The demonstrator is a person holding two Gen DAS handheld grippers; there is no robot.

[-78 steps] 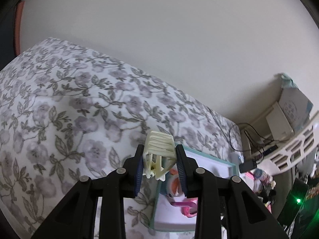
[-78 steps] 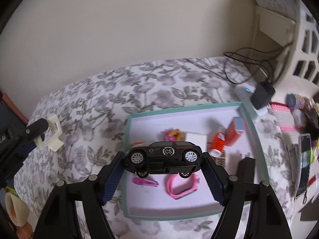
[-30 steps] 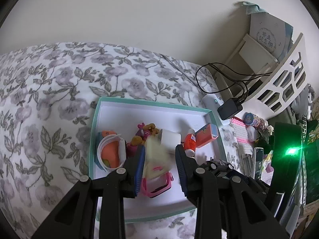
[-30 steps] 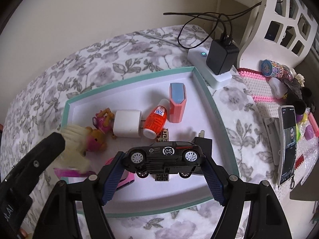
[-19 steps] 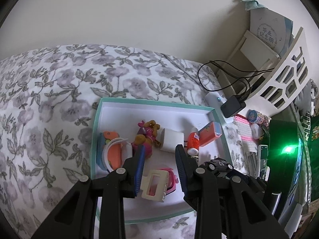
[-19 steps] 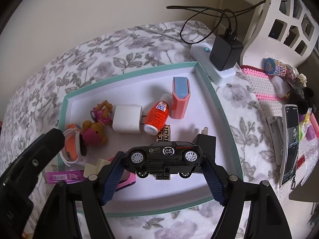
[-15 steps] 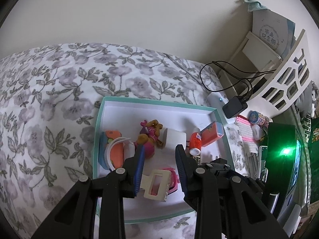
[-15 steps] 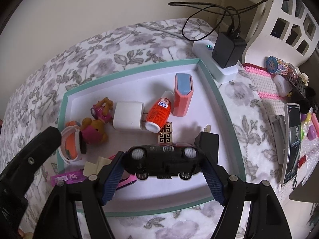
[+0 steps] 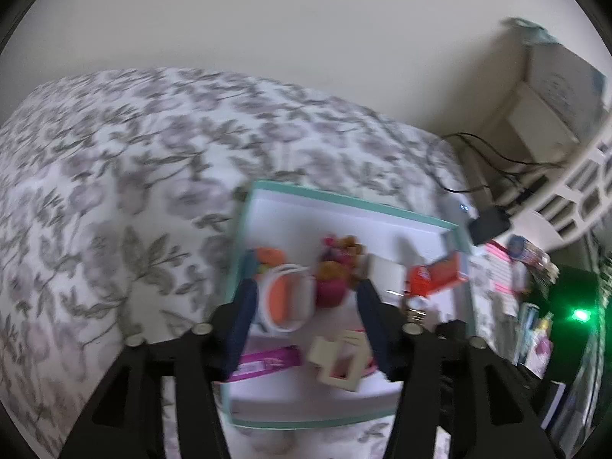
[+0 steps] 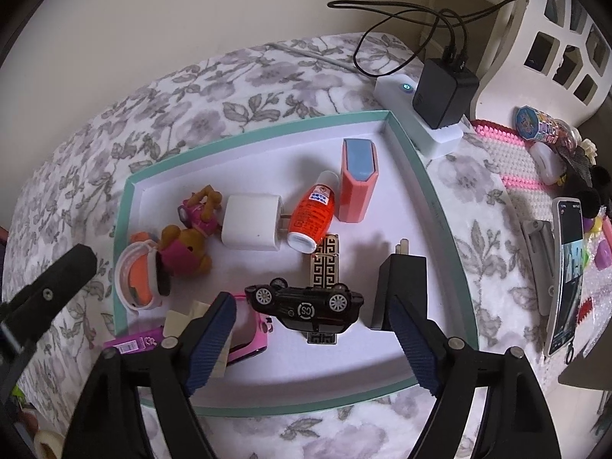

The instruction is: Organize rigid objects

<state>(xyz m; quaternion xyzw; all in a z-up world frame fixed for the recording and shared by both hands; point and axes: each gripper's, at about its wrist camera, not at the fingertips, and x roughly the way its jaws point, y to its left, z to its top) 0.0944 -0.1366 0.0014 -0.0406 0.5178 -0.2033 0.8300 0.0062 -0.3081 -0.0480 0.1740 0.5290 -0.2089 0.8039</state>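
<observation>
Opening both jaws, you left the right hand-held gripper (image 10: 311,327) spread over the upturned toy car (image 10: 306,306) marked "CS"; the left hand-held gripper (image 9: 306,319) gaped empty.

The black toy car (image 10: 306,308) has left the right tongs (image 10: 310,338) — it now lies upside down, wheels up, on the white floor of the teal-rimmed tray (image 10: 252,132), the jaws having just opened wider. The cream plastic hair claw (image 9: 340,363) (dropped slightly sooner) rests in the tray below the left tongs (image 9: 306,323), whose jaws have just opened too, empty.
</observation>
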